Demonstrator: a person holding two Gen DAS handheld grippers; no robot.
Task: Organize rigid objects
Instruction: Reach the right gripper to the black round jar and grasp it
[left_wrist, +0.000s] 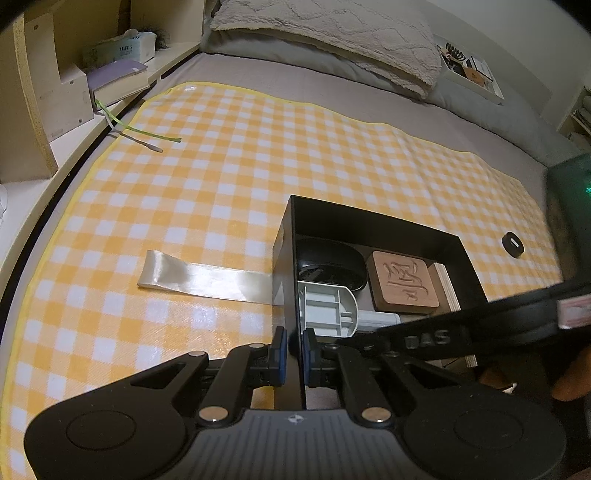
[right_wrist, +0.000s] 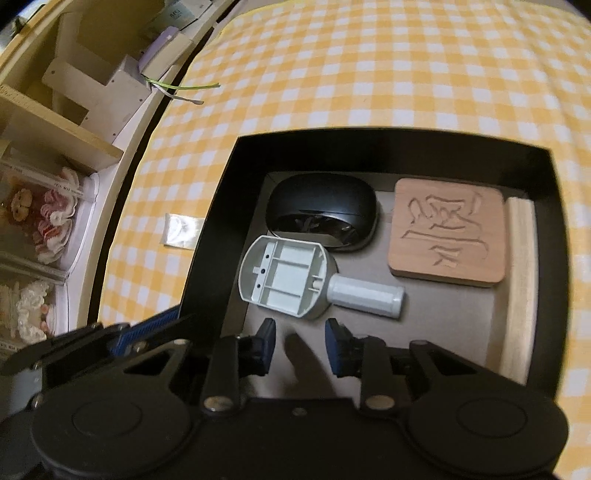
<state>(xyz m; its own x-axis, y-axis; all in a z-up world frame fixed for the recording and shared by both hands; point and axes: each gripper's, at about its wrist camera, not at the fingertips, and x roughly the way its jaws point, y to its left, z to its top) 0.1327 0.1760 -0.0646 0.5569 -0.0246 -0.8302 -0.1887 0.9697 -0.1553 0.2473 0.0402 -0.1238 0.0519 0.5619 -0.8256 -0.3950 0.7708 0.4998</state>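
- Four rigid items lie inside the black box (right_wrist: 207, 236): a black mouse (right_wrist: 321, 210), a grey plastic part (right_wrist: 291, 282) with a round handle, a carved wooden block (right_wrist: 448, 236) and a pale wooden piece (right_wrist: 521, 280) along the right wall.
- Grey part sits at the front left, mouse just behind it, carved block to the right.
- Black box rests on a yellow checked cloth (left_wrist: 221, 177) spread over a bed (left_wrist: 280, 70).
- Left gripper (left_wrist: 293, 350): fingers clamped tight on the box's near left wall.
- Right gripper (right_wrist: 300, 345): fingers partly apart above the box floor, nothing between them, grey part just ahead.
- Cream ribbon (left_wrist: 207, 280) lies left of the box; a small black round object (left_wrist: 512, 243) lies right.
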